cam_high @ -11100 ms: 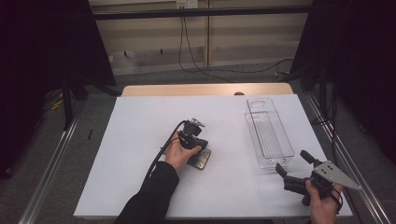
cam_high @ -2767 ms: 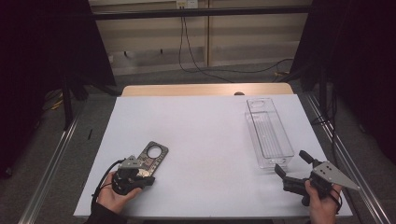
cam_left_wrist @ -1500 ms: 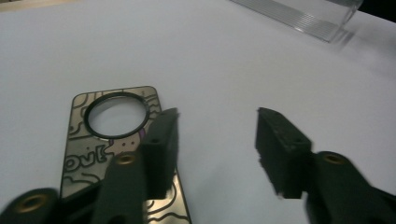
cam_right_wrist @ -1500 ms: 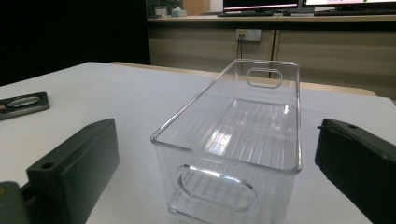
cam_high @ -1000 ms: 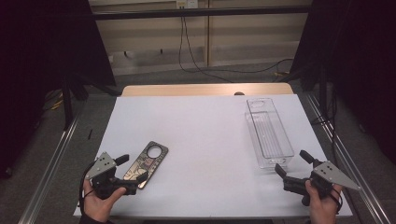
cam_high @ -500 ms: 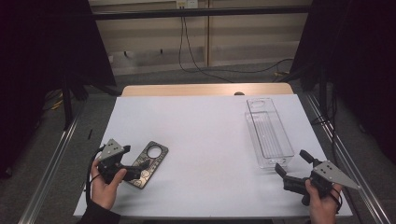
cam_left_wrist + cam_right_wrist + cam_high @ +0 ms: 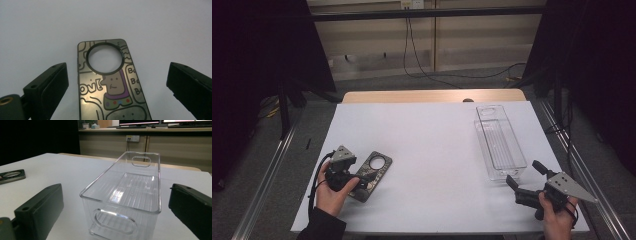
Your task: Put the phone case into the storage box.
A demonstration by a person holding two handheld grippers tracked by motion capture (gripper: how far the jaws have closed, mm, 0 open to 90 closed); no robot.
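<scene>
Two tools rest low over our white counter [image 7: 432,150]. At the left, our left tool [image 7: 354,182] stands released, its jaws spread either side of the flat dark phone case with cartoon print and a round cutout [image 7: 110,82], which lies on the counter. At the right, the clear plastic rectangular bin [image 7: 497,142] holds nothing; our right tool [image 7: 524,177], also released, points at its near end.

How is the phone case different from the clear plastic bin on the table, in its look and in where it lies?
The phone case is flat, dark and opaque, printed with cartoon figures, with a round hole near one end; the clear bin is see-through, deep-walled and plain, with oval handle cut-outs. The phone case lies between the open jaws of the left gripper, at the table's near left; the clear bin stands ahead of the right gripper, at the right. Both rest on the white table.
</scene>
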